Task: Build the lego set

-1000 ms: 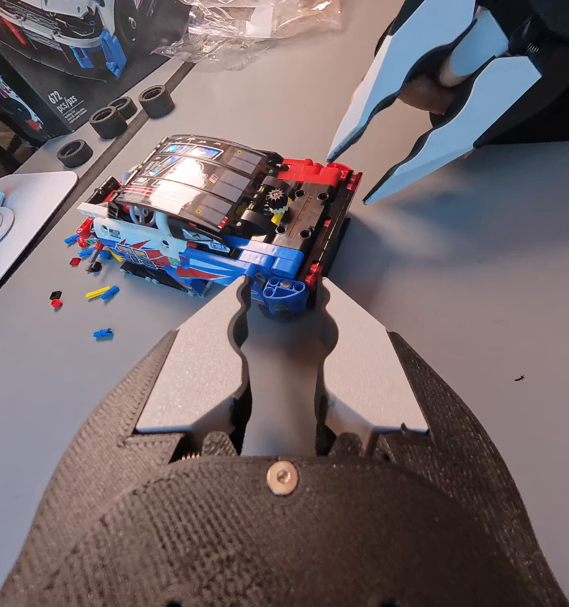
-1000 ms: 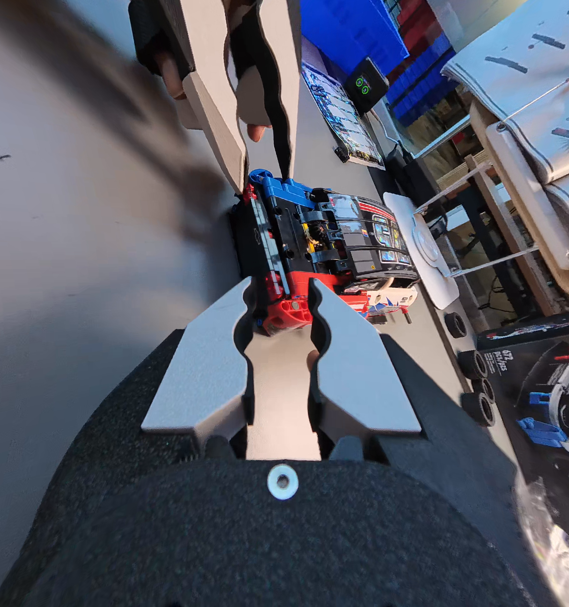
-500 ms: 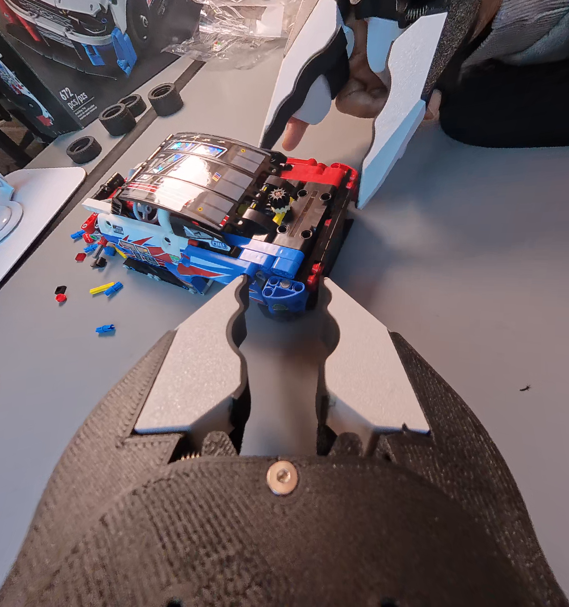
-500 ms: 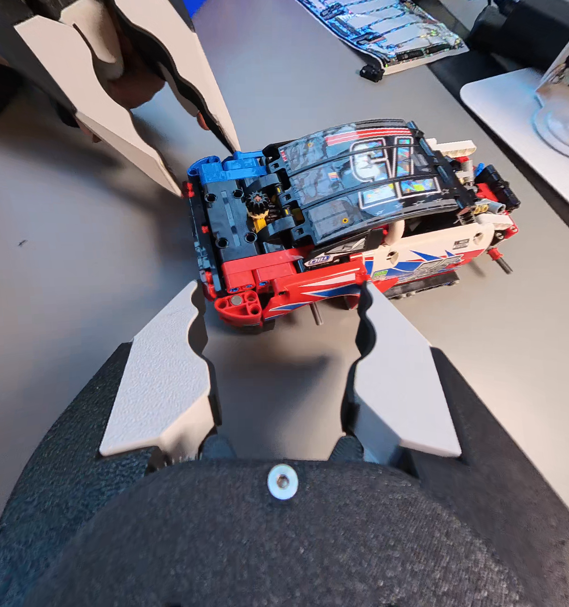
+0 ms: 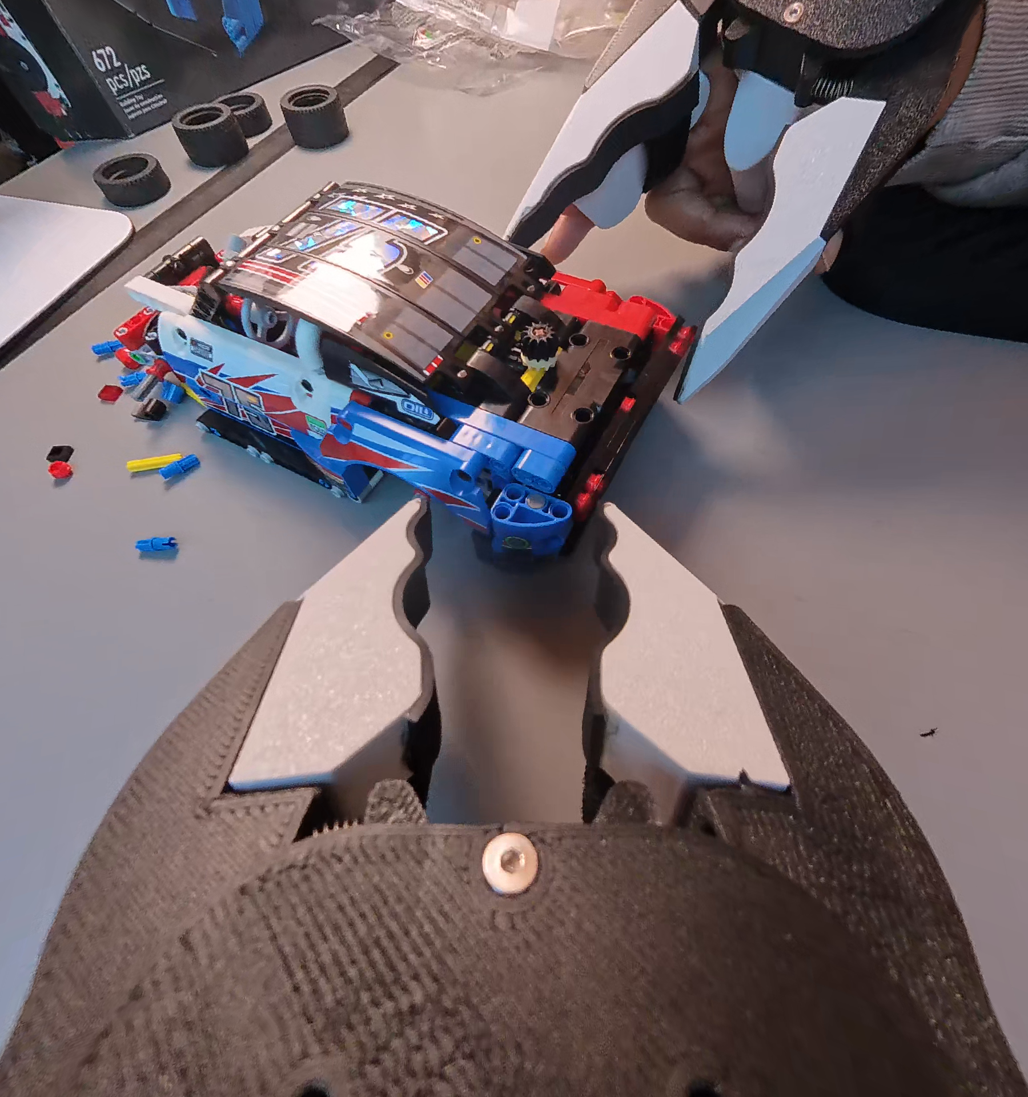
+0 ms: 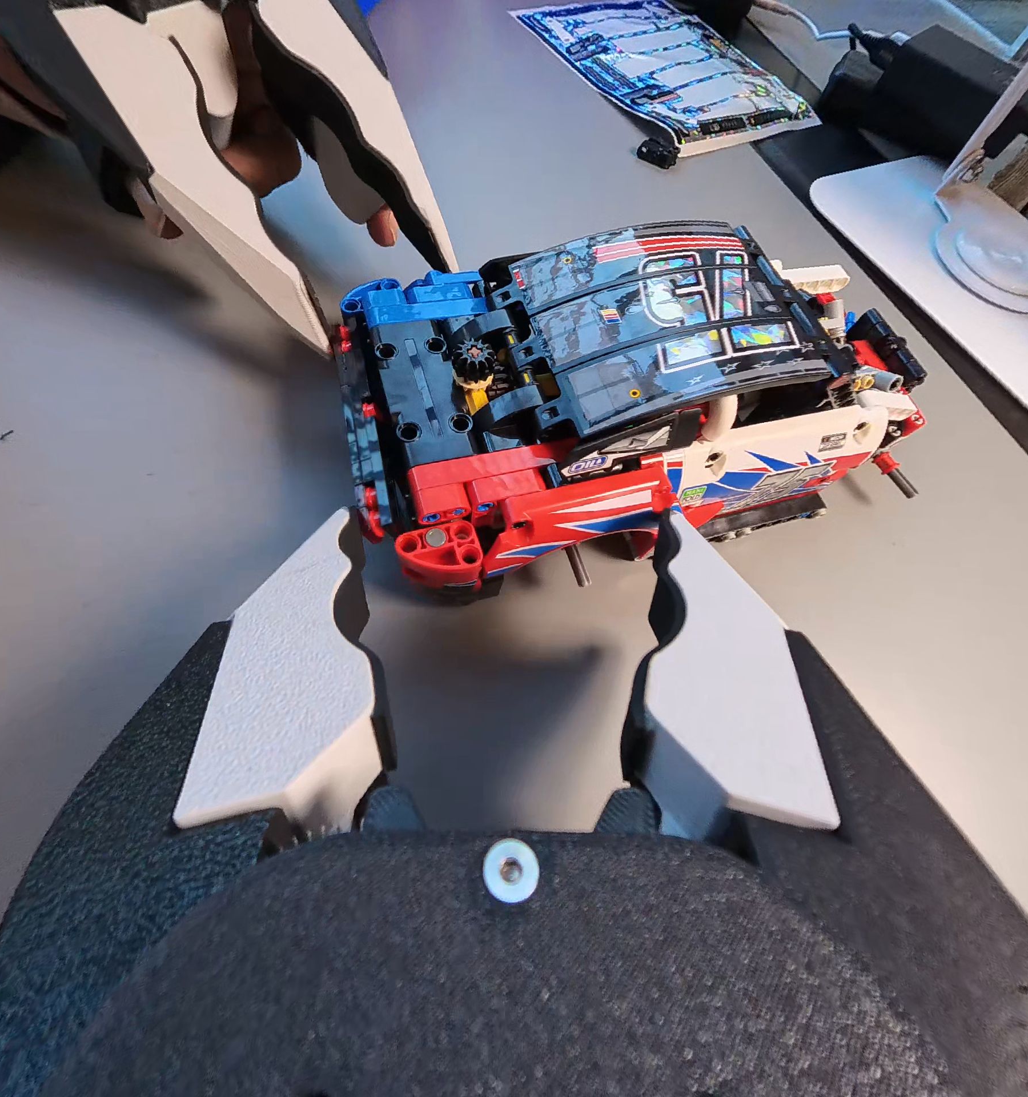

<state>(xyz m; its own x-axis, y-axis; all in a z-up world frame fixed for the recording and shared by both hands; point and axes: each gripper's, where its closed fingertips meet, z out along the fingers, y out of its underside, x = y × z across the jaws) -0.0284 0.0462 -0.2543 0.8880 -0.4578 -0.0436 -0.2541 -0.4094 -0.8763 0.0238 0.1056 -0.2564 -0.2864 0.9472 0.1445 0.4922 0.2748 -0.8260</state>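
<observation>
- Black rubber tyres (image 5: 209, 133) sit in the upper left of the left wrist view, beside a dark box (image 5: 102, 65) on the grey table (image 5: 856, 564).
- Loose small pieces (image 5: 155, 466) lie at mid-left.
- Toy car (image 5: 381, 368) rests at centre, without wheels.
- Left gripper (image 5: 514, 513) is spread open, its tips either side of the car's blue rear corner.
- Right gripper (image 6: 508, 519) is open wide around the red corner.
</observation>
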